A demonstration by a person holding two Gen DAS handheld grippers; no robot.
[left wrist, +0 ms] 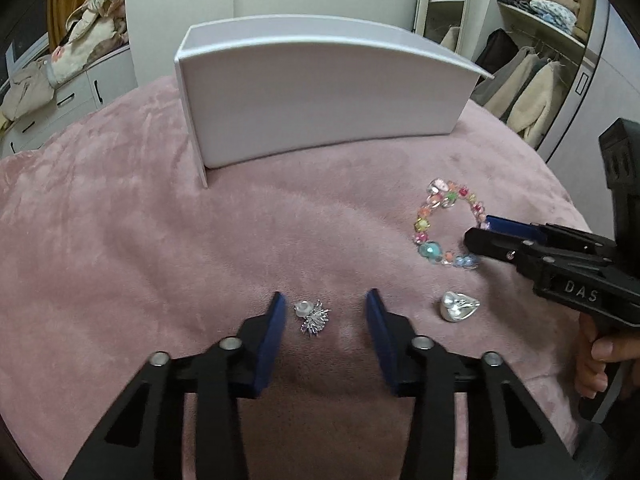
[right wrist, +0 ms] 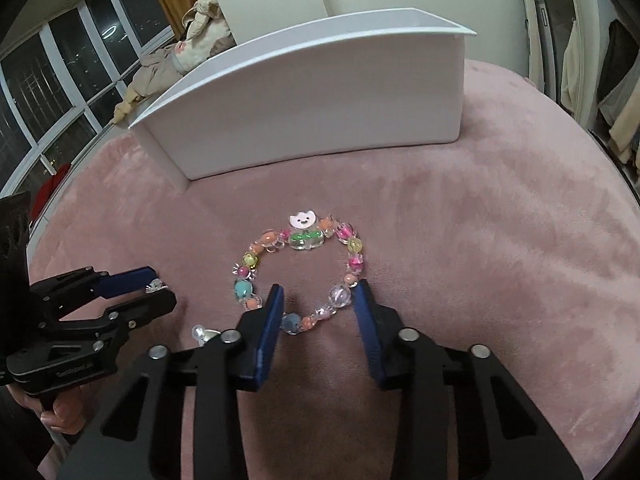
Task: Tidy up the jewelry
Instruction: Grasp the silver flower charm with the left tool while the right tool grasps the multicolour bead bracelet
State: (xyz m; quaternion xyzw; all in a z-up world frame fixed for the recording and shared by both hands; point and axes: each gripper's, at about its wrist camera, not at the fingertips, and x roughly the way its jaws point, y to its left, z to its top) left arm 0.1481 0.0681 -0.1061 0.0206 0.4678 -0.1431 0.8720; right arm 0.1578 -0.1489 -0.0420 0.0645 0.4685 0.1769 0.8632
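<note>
A small silver spiky earring (left wrist: 312, 316) lies on the pink plush cover (left wrist: 160, 220). My left gripper (left wrist: 326, 300) is low over it, one blue pad on each side with a gap, so it is open. A colourful bead bracelet (right wrist: 304, 264) with a white smiling charm lies in a ring. My right gripper (right wrist: 319, 290) straddles the bracelet's near arc, pads close against the end beads, and the ring is still round. From the side, the right gripper (left wrist: 478, 230) sits at the bracelet (left wrist: 436, 224). The left gripper (right wrist: 162, 288) flanks the earring (right wrist: 156, 286).
A white open-topped box (left wrist: 320, 100) stands upright behind the jewellery, also as the box (right wrist: 320, 120). A silver heart-shaped piece (left wrist: 460, 306) lies between the two grippers. A hand (left wrist: 600, 356) holds the right tool. Wardrobe shelves and a dresser stand beyond the cover.
</note>
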